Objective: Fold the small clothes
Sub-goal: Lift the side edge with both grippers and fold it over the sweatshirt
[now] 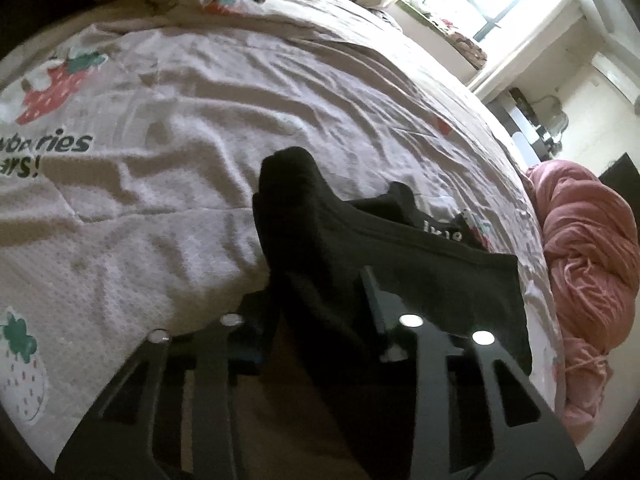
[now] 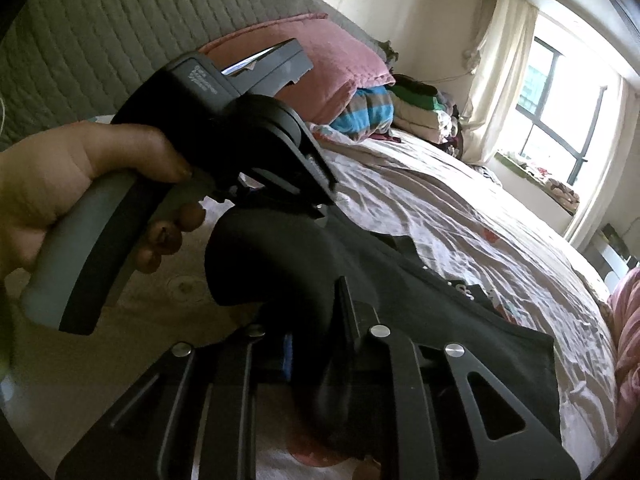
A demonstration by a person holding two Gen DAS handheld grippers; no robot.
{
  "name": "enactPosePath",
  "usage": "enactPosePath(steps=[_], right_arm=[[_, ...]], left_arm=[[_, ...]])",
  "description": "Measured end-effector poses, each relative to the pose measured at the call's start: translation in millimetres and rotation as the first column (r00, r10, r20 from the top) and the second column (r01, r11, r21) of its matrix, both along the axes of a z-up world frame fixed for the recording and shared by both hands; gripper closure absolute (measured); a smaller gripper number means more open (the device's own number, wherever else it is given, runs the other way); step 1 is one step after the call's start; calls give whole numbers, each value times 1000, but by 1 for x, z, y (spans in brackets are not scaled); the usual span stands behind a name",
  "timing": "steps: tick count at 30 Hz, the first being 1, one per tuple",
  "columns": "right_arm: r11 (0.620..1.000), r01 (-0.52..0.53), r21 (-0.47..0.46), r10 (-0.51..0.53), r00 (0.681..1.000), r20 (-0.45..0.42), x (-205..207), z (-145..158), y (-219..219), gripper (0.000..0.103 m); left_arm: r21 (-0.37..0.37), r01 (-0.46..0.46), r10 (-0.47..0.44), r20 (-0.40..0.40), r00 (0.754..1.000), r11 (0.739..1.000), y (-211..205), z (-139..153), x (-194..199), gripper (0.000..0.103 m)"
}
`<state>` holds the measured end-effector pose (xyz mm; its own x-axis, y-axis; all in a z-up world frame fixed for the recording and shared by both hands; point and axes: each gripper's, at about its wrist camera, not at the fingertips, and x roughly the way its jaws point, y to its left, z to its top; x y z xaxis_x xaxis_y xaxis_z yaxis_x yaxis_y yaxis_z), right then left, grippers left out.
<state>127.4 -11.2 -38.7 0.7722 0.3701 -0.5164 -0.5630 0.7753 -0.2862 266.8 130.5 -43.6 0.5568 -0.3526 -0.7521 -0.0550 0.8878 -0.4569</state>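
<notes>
A black garment (image 1: pixel 440 264) with white lettering lies partly on the strawberry-print bed sheet (image 1: pixel 200 100). In the left wrist view one bunched end of it rises between the fingers of my left gripper (image 1: pixel 320 304), which is shut on it. In the right wrist view the same black garment (image 2: pixel 460 320) runs from the bed up into my right gripper (image 2: pixel 316 332), which is also shut on it. Just above and behind it, a hand (image 2: pixel 60 184) holds the left gripper (image 2: pixel 320 200), whose jaws clamp the cloth's raised fold. The two grippers sit close together.
A pink bundled blanket (image 1: pixel 584 248) lies at the bed's right edge. A pink pillow (image 2: pixel 332 68) and a pile of folded clothes (image 2: pixel 412 108) sit by the grey quilted headboard (image 2: pixel 100 28). A bright window (image 2: pixel 560 120) is beyond the bed.
</notes>
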Motion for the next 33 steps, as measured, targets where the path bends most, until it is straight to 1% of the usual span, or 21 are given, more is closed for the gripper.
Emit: enactPosePath(steps=[1,4,7,15,19,22,25,33], right_arm=[[1000,2,1,-2,1000,3,-1,1,-2,88],[1000,9,13,-9,1000,4,-4,3,-7,89],[999,17,27,-17,1000,3,-6,5,-13,89],[995,38,93,-38,999,-3,-12,14,-36,89],[989,57,140,-56,998,-8,-18,19,-51,90],[983,71,167,-70,998,-11,-20,23,-61,90],[977,88,195,-87,996,-12,-22,29,-75,90],[953,144,268,-139,990,-39,-25,39,-116,91]], left_arm=[[1,3,-3,6,1000,1000,-3,2,-1,86],[28,8,-9,31,999,1000,-11,9,-6,89],[34,7,-9,47,999,999,-16,14,-10,91],[57,9,-15,101,995,998,-36,35,-26,92],[94,3,-15,124,992,996,-51,46,-32,92],[119,-1,-15,133,991,993,-65,56,-34,92],[121,-1,-17,144,989,993,-77,66,-37,92],[180,29,-58,156,986,983,-122,87,-37,92]])
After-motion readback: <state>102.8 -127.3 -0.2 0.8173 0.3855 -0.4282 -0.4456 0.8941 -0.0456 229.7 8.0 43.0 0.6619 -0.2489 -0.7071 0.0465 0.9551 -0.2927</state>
